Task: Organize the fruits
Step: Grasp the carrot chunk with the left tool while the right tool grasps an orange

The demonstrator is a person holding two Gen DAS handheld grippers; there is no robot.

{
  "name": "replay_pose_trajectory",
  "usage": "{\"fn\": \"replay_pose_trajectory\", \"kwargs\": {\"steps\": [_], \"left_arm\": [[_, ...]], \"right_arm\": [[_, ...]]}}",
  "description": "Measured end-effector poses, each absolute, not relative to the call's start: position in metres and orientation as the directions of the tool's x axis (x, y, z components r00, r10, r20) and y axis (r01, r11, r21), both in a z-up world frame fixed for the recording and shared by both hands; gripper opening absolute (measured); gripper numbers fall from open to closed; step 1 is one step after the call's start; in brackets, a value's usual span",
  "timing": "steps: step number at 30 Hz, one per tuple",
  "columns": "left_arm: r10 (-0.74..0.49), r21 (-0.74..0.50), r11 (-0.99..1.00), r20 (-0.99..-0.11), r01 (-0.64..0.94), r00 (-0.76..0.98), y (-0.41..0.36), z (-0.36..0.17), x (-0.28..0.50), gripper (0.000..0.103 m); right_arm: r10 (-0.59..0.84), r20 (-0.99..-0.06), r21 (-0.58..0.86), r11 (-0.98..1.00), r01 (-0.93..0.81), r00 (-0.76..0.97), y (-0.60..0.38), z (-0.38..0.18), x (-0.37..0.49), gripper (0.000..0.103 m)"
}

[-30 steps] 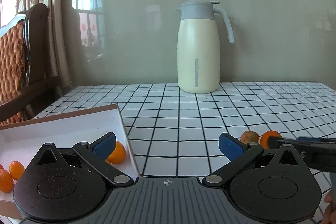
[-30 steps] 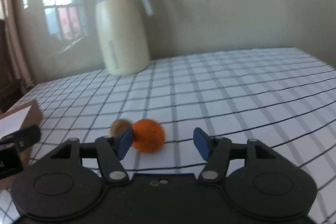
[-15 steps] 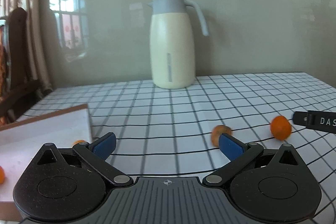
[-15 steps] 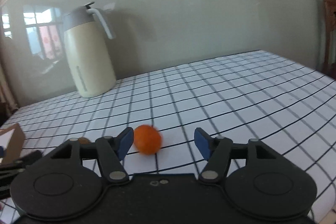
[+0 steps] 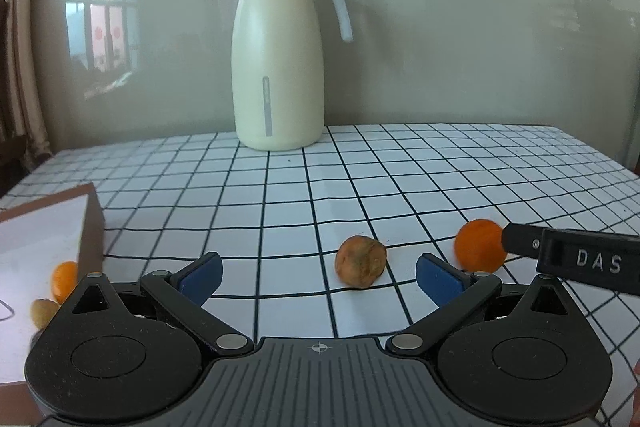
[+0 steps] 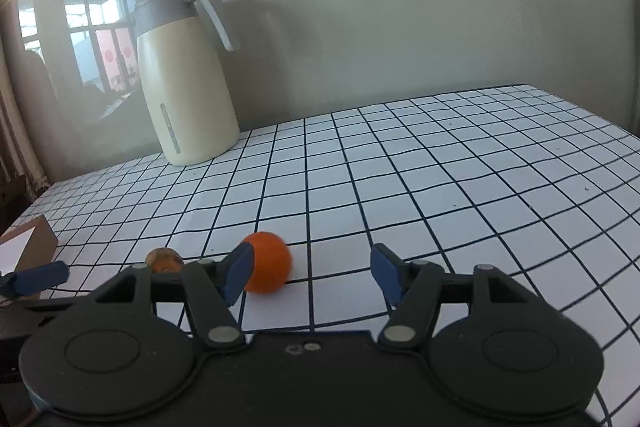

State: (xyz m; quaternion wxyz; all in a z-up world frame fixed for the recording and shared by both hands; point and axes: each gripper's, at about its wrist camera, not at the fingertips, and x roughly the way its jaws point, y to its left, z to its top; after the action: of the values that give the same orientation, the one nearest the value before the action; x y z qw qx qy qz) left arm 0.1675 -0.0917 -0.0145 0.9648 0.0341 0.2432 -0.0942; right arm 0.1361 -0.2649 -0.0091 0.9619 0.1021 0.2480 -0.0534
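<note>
Fruits point(image 5: 361, 265) number two on the cloth point(image 5: 280, 211), two more boxed point(image 5: 64, 279) (both tongs point(image 5: 318, 273) spread, empty).

jug point(image 5: 279, 67) — table point(image 5: 440, 163) rear | box point(image 5: 44, 227) — left | two fruits point(image 5: 361, 260) — front

Jug point(image 5: 278, 67) at rear wall, box point(image 5: 90, 223) left, mid cloth point(image 5: 400, 183) free

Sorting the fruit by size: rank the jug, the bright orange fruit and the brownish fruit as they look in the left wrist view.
1. Jug, by far the largest.
2. Bright orange fruit and brownish fruit: they look about alike, so no ranking.
</note>
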Motion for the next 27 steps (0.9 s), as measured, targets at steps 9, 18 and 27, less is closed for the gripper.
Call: {"fn": "replay_pose_trajectory", "kwargs": {"steps": [9, 18, 27], "left_arm": [[-0.176, -0.009, 0.98, -0.499, 0.199, 0.848, -0.093, -0.021, 0.179, 0.097], [-0.14, 0.037, 0.983, -0.488, 0.181, 0.862, -0.084, -0.018, 0.181, 0.095], [-0.121, 0.045, 0.986, -0.492, 0.163, 0.862, -0.078, -0.021, 0.185, 0.094]], "right_arm": [[-0.034, -0.501, 0.18, 0.973, 0.142, 0.865, -0.268, -0.01, 0.143, 0.056], [0.002, -0.501, 0.196, 0.974, 0.112, 0.865, -0.257, -0.014, 0.152, 0.056], [0.02, -0.527, 0.195, 0.976, 0.098, 0.85, -0.25, -0.02, 0.169, 0.043]]}}
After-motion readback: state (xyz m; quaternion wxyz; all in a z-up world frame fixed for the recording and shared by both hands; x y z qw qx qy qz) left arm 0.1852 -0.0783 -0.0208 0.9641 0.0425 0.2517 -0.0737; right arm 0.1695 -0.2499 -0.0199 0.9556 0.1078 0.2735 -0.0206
